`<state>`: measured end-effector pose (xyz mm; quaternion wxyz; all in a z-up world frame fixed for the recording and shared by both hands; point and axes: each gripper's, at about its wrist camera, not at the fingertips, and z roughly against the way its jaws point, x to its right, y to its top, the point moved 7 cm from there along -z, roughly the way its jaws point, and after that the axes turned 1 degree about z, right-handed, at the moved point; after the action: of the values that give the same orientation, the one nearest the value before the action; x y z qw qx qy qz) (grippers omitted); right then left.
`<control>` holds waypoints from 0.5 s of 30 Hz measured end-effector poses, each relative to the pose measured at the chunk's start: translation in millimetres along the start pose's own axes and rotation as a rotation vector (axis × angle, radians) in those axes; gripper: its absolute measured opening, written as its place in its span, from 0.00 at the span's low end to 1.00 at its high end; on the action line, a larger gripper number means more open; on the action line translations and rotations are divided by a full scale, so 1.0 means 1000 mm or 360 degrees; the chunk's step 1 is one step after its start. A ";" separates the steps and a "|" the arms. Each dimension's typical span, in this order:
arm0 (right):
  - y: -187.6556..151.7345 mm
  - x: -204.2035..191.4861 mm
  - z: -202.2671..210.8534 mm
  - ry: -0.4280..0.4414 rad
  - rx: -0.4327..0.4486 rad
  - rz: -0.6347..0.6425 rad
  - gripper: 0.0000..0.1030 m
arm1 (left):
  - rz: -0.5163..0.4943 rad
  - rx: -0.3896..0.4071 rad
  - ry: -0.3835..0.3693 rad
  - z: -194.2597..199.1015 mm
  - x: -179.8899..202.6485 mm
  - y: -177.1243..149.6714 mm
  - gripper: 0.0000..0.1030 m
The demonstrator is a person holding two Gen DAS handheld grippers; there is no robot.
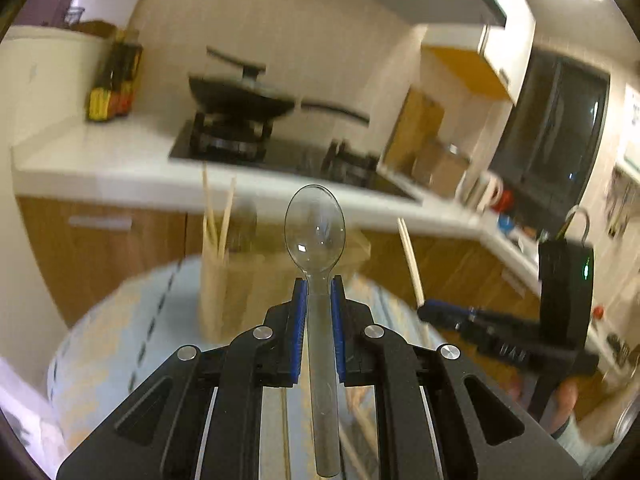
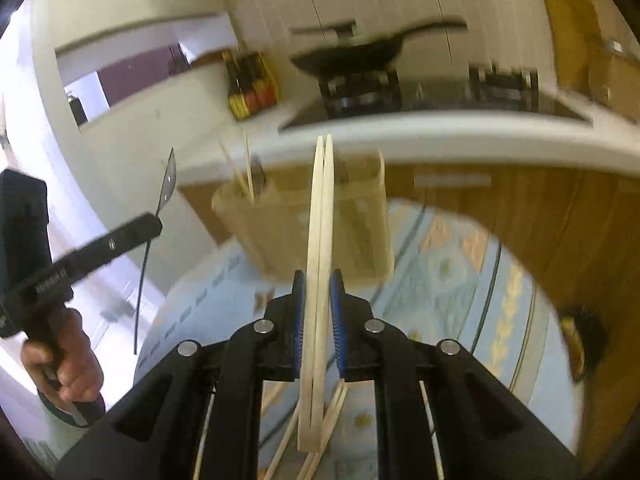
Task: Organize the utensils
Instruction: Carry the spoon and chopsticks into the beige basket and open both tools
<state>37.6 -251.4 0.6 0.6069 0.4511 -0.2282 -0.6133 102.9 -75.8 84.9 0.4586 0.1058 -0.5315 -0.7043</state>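
gripping a clear plastic spoon (image 1: 315, 232) by its handle, the left tongs (image 1: 319, 292) are raised before the wooden holder (image 2: 304, 224); wooden chopsticks (image 2: 320, 264) are clamped upright in the right tongs (image 2: 318, 284), aimed for dropping in.

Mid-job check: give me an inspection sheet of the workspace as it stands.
Surface: round table with patterned blue cloth.
Job's things: clear plastic spoon; joined wooden chopsticks; wooden holder with sticks in it.
Clutter: loose chopsticks on the cloth.
Grippers: left gripper shut on the spoon; right gripper shut on the chopsticks.
Cables: nothing seen.
Surroundings: kitchen counter, black pan on stove.
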 end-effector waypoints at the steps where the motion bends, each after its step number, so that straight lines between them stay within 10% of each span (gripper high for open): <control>1: 0.011 -0.001 0.000 -0.0007 0.0037 0.0022 0.10 | -0.0006 0.0039 0.0008 -0.001 0.000 0.010 0.10; 15: 0.133 0.002 -0.033 -0.0156 0.0540 0.0202 0.10 | 0.0044 0.0338 0.0117 -0.062 -0.047 0.095 0.10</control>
<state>136.8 -265.7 94.3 0.5477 0.5013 -0.3855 -0.5478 218.8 -82.0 123.6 0.4736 0.1722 -0.5874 -0.6333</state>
